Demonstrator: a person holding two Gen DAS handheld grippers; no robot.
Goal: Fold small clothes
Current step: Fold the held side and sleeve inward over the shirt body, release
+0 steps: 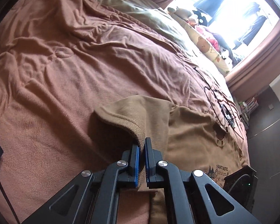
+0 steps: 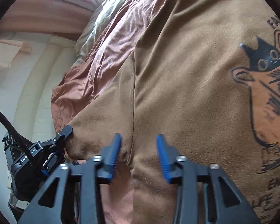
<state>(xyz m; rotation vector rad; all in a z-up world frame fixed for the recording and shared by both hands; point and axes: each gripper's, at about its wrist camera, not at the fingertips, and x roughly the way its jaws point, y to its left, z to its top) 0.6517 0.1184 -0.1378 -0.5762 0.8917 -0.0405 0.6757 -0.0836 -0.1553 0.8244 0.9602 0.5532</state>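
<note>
Just one garment here, a tan fleece sweatshirt with a black cat print [image 2: 186,71], spread on the rumpled rust-brown bed blanket [image 1: 65,65]; my left gripper [image 1: 142,150] is clamped on its sleeve edge, lifting it, while my right gripper [image 2: 139,149] hovers over the body with jaws apart. Around it: one black cable [image 1: 217,100] on the blanket and one bear-print pillow [image 1: 209,48] by the window.

From my left wrist feed, the window [image 1: 231,13] is blown out; I cannot read what lies beyond it. The stuffed toys [image 1: 188,15] beneath it are too small to identify. The sweatshirt [image 1: 192,130] print lettering is cut off by a dark box [image 1: 240,179]. On the right wrist feed, the cat print [image 2: 267,100] runs off the right edge, and the right gripper [image 2: 138,141] is motion-blurred.
</note>
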